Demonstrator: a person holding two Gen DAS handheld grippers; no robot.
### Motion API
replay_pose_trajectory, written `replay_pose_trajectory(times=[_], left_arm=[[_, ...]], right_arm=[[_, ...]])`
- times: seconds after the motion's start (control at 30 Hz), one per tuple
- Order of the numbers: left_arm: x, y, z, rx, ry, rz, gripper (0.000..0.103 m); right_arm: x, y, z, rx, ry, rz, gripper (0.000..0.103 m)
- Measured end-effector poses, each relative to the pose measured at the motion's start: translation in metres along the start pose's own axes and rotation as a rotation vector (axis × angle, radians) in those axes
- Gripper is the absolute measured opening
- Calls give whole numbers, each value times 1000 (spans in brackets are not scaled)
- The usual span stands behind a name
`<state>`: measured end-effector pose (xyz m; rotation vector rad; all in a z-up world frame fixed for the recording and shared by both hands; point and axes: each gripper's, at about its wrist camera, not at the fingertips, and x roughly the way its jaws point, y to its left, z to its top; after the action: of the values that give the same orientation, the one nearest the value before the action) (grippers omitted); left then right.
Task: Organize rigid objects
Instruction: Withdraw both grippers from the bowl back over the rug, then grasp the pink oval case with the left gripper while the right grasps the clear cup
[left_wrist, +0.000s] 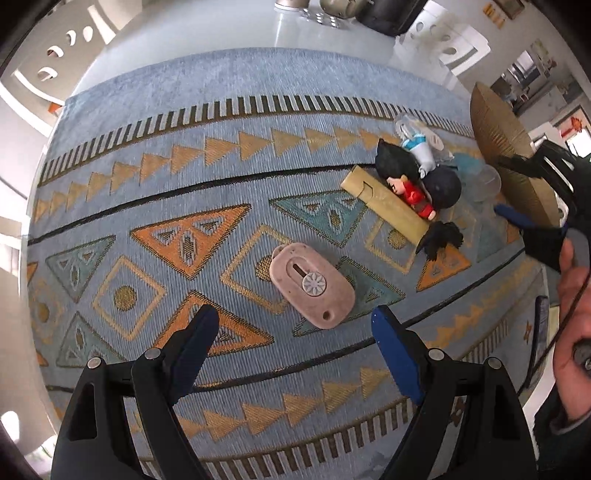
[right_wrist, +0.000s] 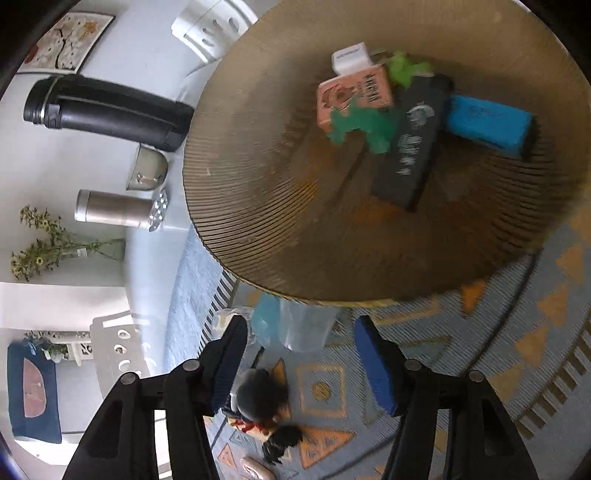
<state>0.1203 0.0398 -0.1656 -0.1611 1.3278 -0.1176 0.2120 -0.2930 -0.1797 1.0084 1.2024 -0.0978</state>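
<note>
Approaching the pink cutter (left_wrist: 312, 283) at 12 o'clock, left gripper (left_wrist: 291, 328) fingers wide, empty; next, straddle and close. Right gripper (right_wrist: 301, 350) part-open, empty.

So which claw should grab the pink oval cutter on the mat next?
Left, I'd judge. The left claw stands open with the pink cutter lying just ahead of its blue fingertips, nothing between. The right claw faces the basket and clear plastic items; the cutter sits at its view's bottom edge.

- Rug (left_wrist: 155, 122): blue, with orange and teal triangles
- Utility knife (left_wrist: 312, 284): pale pink
- Basket (right_wrist: 258, 206): tan, ribbed
- Sponge (right_wrist: 487, 123): bright blue
- Figurine (left_wrist: 412, 190): red clothes, black hair
</note>
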Motion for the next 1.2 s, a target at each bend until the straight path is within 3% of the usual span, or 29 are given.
replay_pose_trajectory(times=[0.2, 0.3, 0.5, 0.67, 0.77, 0.9, 0.93, 1.0, 1.03, 1.07, 1.2], left_arm=[[5, -1, 1, 23, 17, -1, 83], [9, -6, 3, 24, -9, 17, 83], [13, -10, -4, 77, -70, 138, 83], [4, 20, -9, 25, -59, 144, 82], [-3, 37, -8, -14, -53, 101, 82], [-7, 27, 1, 31, -57, 51, 82], [-5, 19, 5, 53, -53, 47, 78], [4, 9, 11, 80, -31, 49, 54], [6, 2, 12, 109, -45, 90, 49], [7, -6, 12, 148, -61, 112, 37], [2, -18, 8, 171, -105, 128, 37]], right_arm=[[15, 5, 1, 10, -26, -69, 47], [15, 10, 4, -26, -30, -82, 36], [12, 10, -3, -124, 28, -98, 36], [-4, 17, -33, -350, 133, -88, 36], [-15, 24, -55, -536, 123, -161, 36], [-14, 28, -78, -697, 150, -214, 36], [-12, 27, -82, -711, 175, -197, 36], [-7, 22, -86, -726, 228, -173, 36], [-4, 21, -88, -737, 243, -174, 36], [-4, 19, -91, -748, 245, -172, 37], [-2, 9, -96, -819, 261, -141, 36]])
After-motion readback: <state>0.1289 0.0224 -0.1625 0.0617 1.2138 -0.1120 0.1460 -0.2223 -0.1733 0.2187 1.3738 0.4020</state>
